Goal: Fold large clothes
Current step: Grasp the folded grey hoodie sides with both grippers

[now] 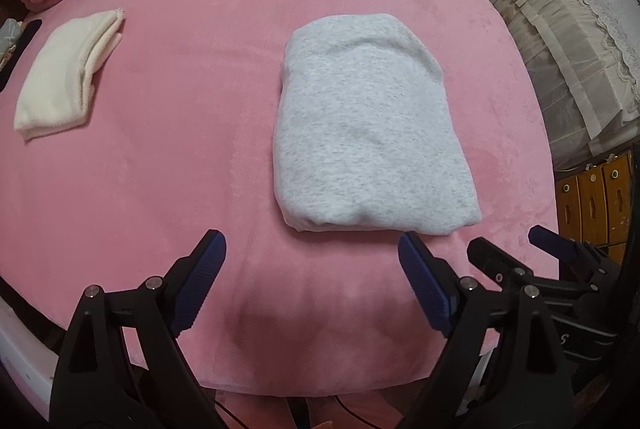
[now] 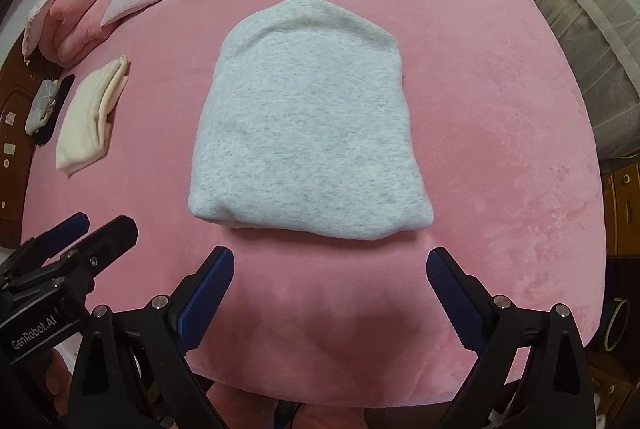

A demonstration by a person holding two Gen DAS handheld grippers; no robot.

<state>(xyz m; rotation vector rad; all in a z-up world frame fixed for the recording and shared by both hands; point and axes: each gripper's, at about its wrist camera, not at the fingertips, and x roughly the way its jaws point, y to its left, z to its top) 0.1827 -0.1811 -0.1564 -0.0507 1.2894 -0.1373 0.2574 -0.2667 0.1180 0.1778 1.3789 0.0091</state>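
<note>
While a pink plush bed (image 2: 500, 109) fills the room, a lace-draped couch (image 1: 560, 29) stands off its right side and wooden drawers (image 1: 592, 197) nearer. At the bed's middle lies the folded grey garment (image 2: 304, 125); a folded cream garment (image 2: 92, 121) and pink pillows (image 2: 84, 1) lie toward its left. Left hand-held gripper (image 1: 312, 249) and right hand-held gripper (image 2: 330, 265) hang wide open, empty, over the bed's near edge.

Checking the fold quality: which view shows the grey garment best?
Right wrist: the grey garment sits centred, large, with every edge visible. Left wrist shows it whole too, but smaller and off to the right.
</note>
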